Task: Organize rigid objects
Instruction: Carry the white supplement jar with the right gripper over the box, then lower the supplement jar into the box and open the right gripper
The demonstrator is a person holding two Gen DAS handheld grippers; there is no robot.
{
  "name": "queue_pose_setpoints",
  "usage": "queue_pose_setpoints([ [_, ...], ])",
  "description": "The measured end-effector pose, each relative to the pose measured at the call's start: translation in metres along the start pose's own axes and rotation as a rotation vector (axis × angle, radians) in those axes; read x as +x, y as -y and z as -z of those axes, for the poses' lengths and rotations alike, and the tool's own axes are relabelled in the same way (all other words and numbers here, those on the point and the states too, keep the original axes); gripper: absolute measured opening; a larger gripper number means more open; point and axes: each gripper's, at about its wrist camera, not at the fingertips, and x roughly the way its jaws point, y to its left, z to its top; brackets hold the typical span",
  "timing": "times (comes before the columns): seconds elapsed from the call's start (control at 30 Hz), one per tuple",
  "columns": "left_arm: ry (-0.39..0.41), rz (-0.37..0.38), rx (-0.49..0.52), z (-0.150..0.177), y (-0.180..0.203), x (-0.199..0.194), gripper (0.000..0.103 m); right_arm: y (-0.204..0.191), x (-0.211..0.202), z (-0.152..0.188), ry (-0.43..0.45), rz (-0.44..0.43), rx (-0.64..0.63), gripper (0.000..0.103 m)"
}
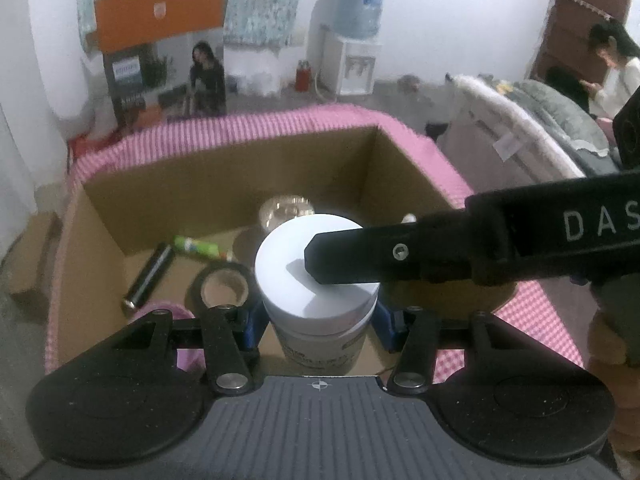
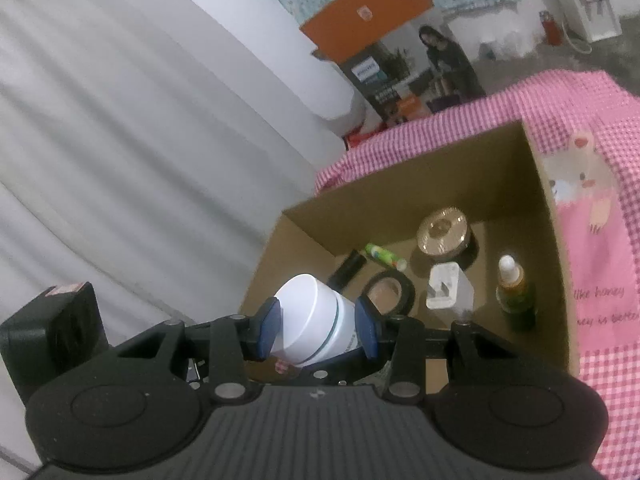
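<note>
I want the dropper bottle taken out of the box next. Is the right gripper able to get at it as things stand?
Probably not yet: the right gripper is shut on the white jar. The dropper bottle itself stands unobstructed by the cardboard box wall, open from above.

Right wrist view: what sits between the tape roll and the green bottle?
A white charger plug lies between tape roll and green bottle, in the right wrist view.
</note>
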Motion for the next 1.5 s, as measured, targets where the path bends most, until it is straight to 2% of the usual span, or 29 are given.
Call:
queue_pose_setpoints([
  [0.13, -0.034, 0.017, -0.021, 0.005, 0.004, 0.002, 0.053, 0.000, 0.002, 0.007, -0.024, 0.030, -0.017, 0.045],
  [0.5, -0.078, 0.049, -0.003, -0.006, 0.016, 0.025, 0.053, 0.003, -0.008, 0.008, -0.013, 0.122, -0.077, 0.046],
  [0.63, -0.100, 0.048, 0.006, -0.005, 0.021, 0.032, 0.053, 0.003, -0.010, 0.009, -0.006, 0.145, -0.100, 0.053],
  [0.77, -0.080, 0.050, 0.018, -0.004, 0.025, 0.031, 0.062, -0.001, -0.016, 0.010, 0.023, 0.173, -0.139, 0.056],
  [0.9, -0.043, 0.029, 0.047, -0.003, 0.031, 0.024, 0.079, -0.002, -0.024, 0.010, 0.057, 0.181, -0.156, 0.056],
  [1.0, -0.009, 0.013, 0.067, -0.001, 0.034, 0.014, 0.086, -0.004, -0.036, 0.011, 0.106, 0.181, -0.161, 0.063],
  [1.1, 0.026, -0.003, 0.078, 0.000, 0.036, 0.000, 0.091, -0.008, -0.051, 0.012, 0.155, 0.182, -0.172, 0.065],
  [1.27, 0.109, -0.036, 0.065, 0.006, 0.032, -0.031, 0.101, -0.023, -0.082, 0.016, 0.251, 0.204, -0.210, 0.076],
  [1.37, 0.136, -0.052, 0.046, 0.010, 0.027, -0.047, 0.103, -0.031, -0.101, 0.025, 0.313, 0.222, -0.237, 0.087],
  [1.43, 0.143, -0.070, 0.029, 0.014, 0.022, -0.055, 0.103, -0.034, -0.110, 0.032, 0.339, 0.230, -0.250, 0.099],
  [1.5, 0.149, -0.110, 0.015, 0.019, 0.019, -0.061, 0.103, -0.037, -0.116, 0.039, 0.354, 0.249, -0.263, 0.102],
])
